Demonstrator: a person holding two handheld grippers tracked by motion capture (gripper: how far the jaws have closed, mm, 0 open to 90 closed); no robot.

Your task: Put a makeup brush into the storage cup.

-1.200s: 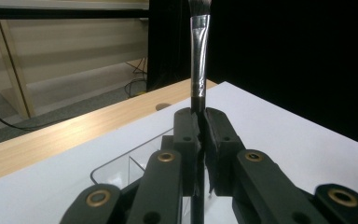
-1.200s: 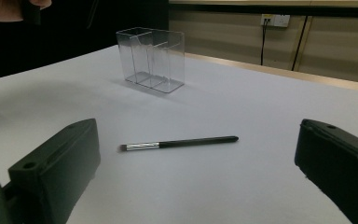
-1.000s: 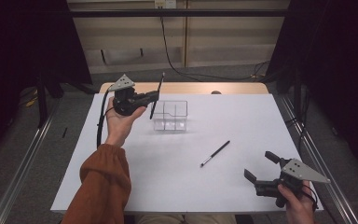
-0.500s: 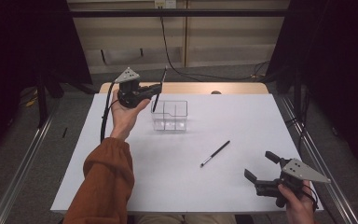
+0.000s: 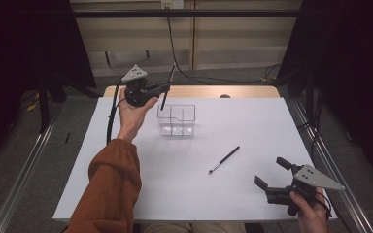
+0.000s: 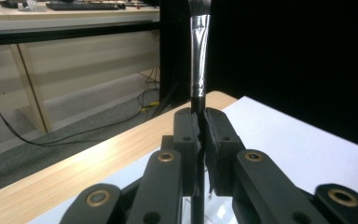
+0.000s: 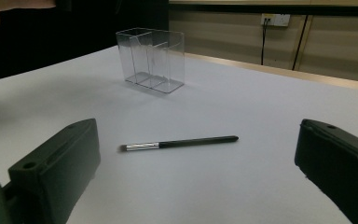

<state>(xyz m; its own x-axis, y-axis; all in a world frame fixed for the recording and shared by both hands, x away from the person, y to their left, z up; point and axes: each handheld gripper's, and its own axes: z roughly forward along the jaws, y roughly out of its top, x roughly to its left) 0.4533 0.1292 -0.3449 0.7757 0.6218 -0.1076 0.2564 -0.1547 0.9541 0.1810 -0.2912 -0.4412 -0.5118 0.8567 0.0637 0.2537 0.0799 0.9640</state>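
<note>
Left hand-held gripper (image 5: 165,88): we are clamping a makeup brush (image 6: 198,51) upright above the clear organizer (image 5: 176,120).
Right hand-held gripper (image 5: 274,175): we are holding its jaws apart, gripping nothing.

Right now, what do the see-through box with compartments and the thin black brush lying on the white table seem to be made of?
See-through compartment box: probably clear, glossy acrylic; the table shows through its walls. Thin black brush: smooth black handle, plastic or painted wood, with a shiny metal-looking ferrule.
</note>
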